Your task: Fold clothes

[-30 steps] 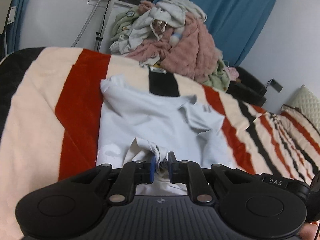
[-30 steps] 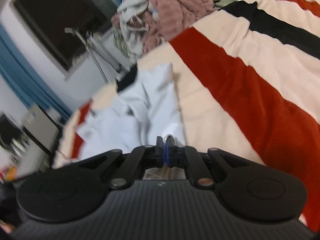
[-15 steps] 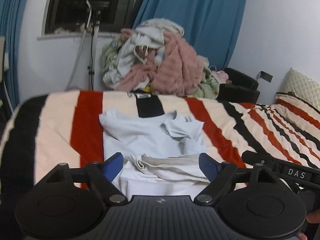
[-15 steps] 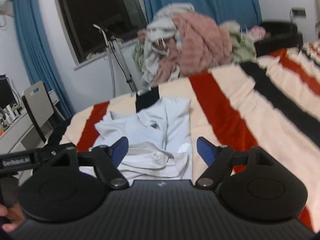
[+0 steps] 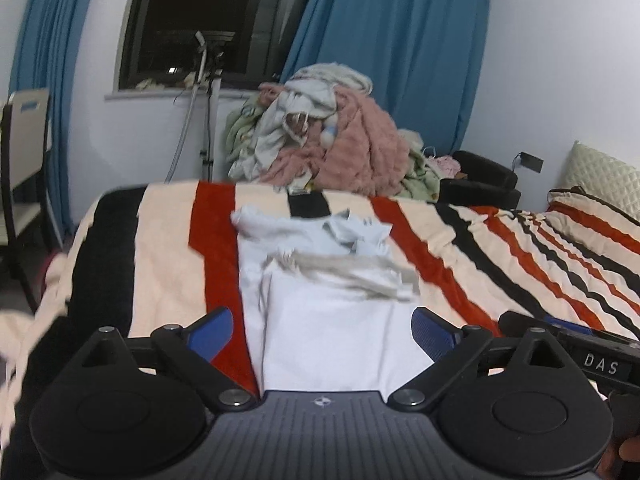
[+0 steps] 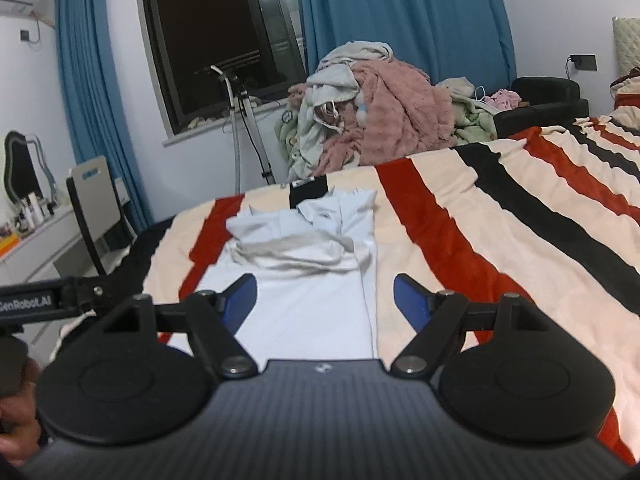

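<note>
**Both claws spread above a half-folded shirt**

Left claw hangs with its blue pads wide apart and nothing between them, level over the near end of the pale shirt. Right claw is likewise spread and empty, held just beside it and facing the same way; its body shows at the right edge of the left wrist view, and the left one's body at the left edge of the right wrist view.

The shirt lies on the striped blanket covering the bed. Its near part is flat and smooth with a straight right edge; across the middle a grey-white layer is bunched in a ridge, and the far end is rumpled, sleeves crumpled toward the right. The shirt's left side runs along a red stripe.

Bare blanket spreads wide to the right of the shirt and a narrower band to its left, ending at the bed's dark left edge. Beyond the bed's far edge rises a heap of clothes, near the shirt's far end. A chair stands off to the left.
</note>
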`<state>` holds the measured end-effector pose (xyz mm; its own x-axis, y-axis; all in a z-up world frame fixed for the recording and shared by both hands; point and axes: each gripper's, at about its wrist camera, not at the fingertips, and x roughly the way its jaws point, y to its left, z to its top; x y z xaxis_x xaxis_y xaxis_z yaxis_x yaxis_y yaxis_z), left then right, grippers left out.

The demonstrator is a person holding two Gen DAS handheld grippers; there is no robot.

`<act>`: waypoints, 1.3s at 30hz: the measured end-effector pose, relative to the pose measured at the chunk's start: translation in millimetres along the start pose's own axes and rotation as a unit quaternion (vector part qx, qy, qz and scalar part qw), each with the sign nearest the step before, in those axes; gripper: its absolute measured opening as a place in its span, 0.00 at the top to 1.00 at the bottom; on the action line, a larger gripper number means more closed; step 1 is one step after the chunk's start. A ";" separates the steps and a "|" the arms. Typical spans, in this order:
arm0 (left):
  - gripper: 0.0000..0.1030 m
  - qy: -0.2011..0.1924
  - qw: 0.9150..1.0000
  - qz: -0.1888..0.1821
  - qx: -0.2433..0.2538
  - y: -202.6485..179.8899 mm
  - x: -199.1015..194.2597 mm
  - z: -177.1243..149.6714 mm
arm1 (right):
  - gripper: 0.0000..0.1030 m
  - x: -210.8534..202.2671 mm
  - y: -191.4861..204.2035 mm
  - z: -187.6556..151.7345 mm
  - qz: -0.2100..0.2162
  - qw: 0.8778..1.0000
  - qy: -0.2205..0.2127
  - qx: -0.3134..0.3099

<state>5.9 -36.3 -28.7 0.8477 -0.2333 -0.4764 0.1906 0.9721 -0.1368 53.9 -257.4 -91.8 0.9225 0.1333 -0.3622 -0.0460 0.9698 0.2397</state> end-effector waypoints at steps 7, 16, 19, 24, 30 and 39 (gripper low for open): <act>0.06 0.038 0.999 0.000 -0.026 7.1 10.2 -12.2 | 0.25 3.9 -0.5 -3.4 -0.010 1.000 0.000 0.001; 0.06 0.165 0.955 -0.076 -0.233 55.8 51.8 -40.5 | 0.25 24.9 -29.4 -16.0 0.001 0.989 0.072 0.127; 0.08 0.193 0.930 -0.105 -0.294 70.4 64.6 -54.3 | 0.24 34.2 -47.2 -27.5 0.028 0.970 0.107 0.216; 0.19 0.220 0.883 -0.154 -0.384 83.5 93.2 -69.9 | 0.24 49.8 -64.9 -52.9 0.081 0.921 0.151 0.349; 0.50 0.211 0.875 -0.112 -0.422 94.0 115.2 -79.5 | 0.29 68.2 -68.3 -84.6 0.154 0.848 0.186 0.472; 0.90 0.157 0.887 -0.090 -0.425 100.3 109.4 -78.9 | 0.61 84.4 -80.0 -89.6 0.080 0.853 0.147 0.495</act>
<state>78.8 33.7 -163.1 0.6362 -0.5076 -0.5810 -0.2466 0.5798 -0.7765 101.2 -305.4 -222.3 0.7917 0.4353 -0.4287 0.3173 0.3067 0.8974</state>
